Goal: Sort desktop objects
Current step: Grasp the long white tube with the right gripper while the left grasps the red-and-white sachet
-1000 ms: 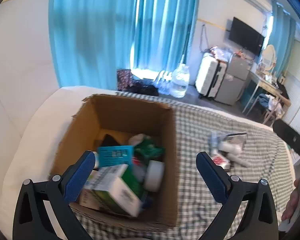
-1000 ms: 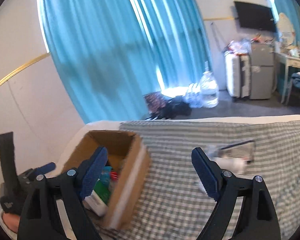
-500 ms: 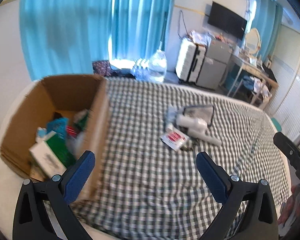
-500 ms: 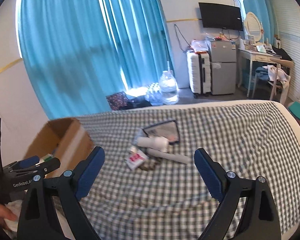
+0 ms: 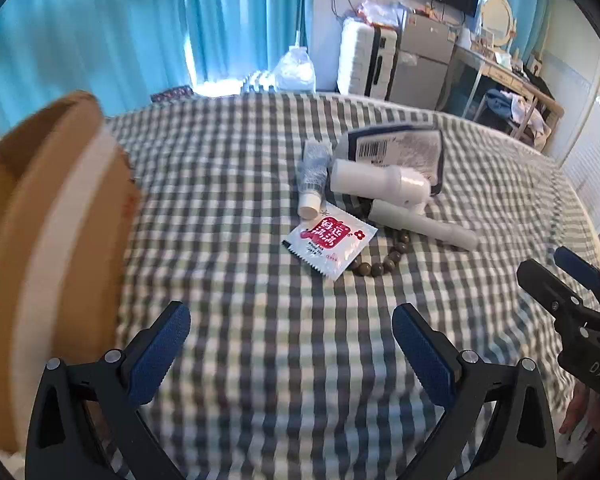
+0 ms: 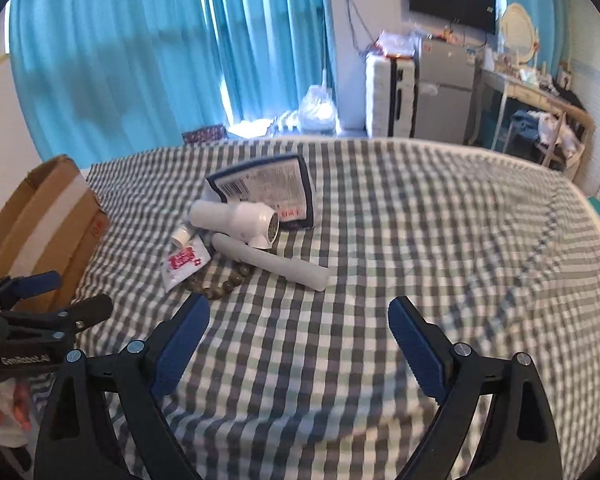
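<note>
1. Checkered bedspread (image 5: 260, 184) fills both views, cardboard box (image 5: 52, 240) at its left edge.
2. Sachet (image 5: 329, 240), bead bracelet (image 5: 384, 264) and white lint shaver (image 6: 240, 218) lie clustered mid-bed.
3. Left gripper (image 5: 291, 346) and right gripper (image 6: 299, 334) both gape wide, holding nothing.

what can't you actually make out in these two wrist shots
- Cardboard box contents: both views show only its outer wall; blurred in the left wrist view.
- Bead bracelet: partly under the red-and-white sachet and the white rod.
- Blue-edged packet print: too small and blurred to read.
- Small tube: label blurred.
</note>
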The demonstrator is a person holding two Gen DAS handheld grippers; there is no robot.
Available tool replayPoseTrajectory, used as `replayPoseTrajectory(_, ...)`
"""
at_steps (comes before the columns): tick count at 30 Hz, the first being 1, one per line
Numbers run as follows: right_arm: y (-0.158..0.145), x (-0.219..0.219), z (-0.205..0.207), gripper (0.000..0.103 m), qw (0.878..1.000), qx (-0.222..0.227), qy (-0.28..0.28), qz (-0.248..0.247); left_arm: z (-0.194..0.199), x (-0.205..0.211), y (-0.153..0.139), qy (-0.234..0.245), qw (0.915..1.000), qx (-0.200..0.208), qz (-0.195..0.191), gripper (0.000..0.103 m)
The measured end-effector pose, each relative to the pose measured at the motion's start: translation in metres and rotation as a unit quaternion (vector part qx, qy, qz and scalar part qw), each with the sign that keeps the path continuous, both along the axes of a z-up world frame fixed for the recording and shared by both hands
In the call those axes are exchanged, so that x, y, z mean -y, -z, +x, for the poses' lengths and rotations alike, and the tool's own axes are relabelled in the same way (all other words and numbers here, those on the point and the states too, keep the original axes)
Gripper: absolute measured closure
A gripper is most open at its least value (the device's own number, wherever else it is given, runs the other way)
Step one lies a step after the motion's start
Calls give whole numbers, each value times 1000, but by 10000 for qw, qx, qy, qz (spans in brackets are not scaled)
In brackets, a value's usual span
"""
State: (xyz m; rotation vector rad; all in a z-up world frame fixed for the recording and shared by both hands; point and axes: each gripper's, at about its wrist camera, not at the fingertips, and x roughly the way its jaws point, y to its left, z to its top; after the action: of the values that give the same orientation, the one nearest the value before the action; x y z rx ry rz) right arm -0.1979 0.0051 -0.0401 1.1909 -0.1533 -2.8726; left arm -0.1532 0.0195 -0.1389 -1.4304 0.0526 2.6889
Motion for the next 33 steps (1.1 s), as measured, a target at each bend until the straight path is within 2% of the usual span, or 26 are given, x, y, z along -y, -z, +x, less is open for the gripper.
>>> replayPoseTrajectory(6, 23, -1, -42, 12, 9990, 186, -338, 204, -39, -17, 35, 132, 9996, 230, 22, 0)
replayPoseTrajectory(12, 47, 10, -78, 14, 9950, 392, -850, 339, -64, -29, 58, 210, 9992, 313, -132, 0)
replayPoseTrajectory(14, 57, 13, -87, 21, 9930, 553, -990, 322, -71, -27, 63, 174, 9991, 372, -67, 0)
replayPoseTrajectory(16, 64, 13, -92, 37, 9920, 708, -996, 312, -75, -25, 67, 152, 9992, 380, 21, 0)
replayPoseTrajectory(17, 68, 13, -92, 39, 9912, 815, -996, 300, -76, -25, 69, 124, 9992, 374, -2, 0)
replayPoseTrajectory(19, 70, 13, -90, 53, 9907, 874, -937, 466, -79, -24, 71, 92, 9992, 395, -46, 0)
replayPoseTrajectory(22, 65, 6, -84, 68, 9913, 927, -833, 425, -76, -17, 64, 125, 9990, 302, 301, 1)
replayPoseTrajectory(23, 63, 4, -81, 70, 9919, 924, -782, 380, -75, -16, 60, 166, 9988, 250, 390, 6)
replayPoseTrajectory(24, 61, 1, -77, 72, 9925, 926, -723, 343, -69, -11, 55, 241, 9985, 214, 437, 17)
replayPoseTrajectory(25, 59, 1, -74, 73, 9927, 928, -709, 315, -67, -11, 53, 321, 9983, 215, 443, 24)
replayPoseTrajectory(27, 53, 1, -67, 77, 9927, 927, -729, 266, -65, -11, 53, 590, 9965, 369, 463, 62)
replayPoseTrajectory(29, 50, 2, -59, 77, 9924, 969, -727, 208, -63, -11, 55, 752, 9942, 554, 539, 70)
replayPoseTrajectory(33, 42, 6, -44, 82, 9918, 1016, -777, -85, -57, -11, 59, 826, 9929, 722, 455, 69)
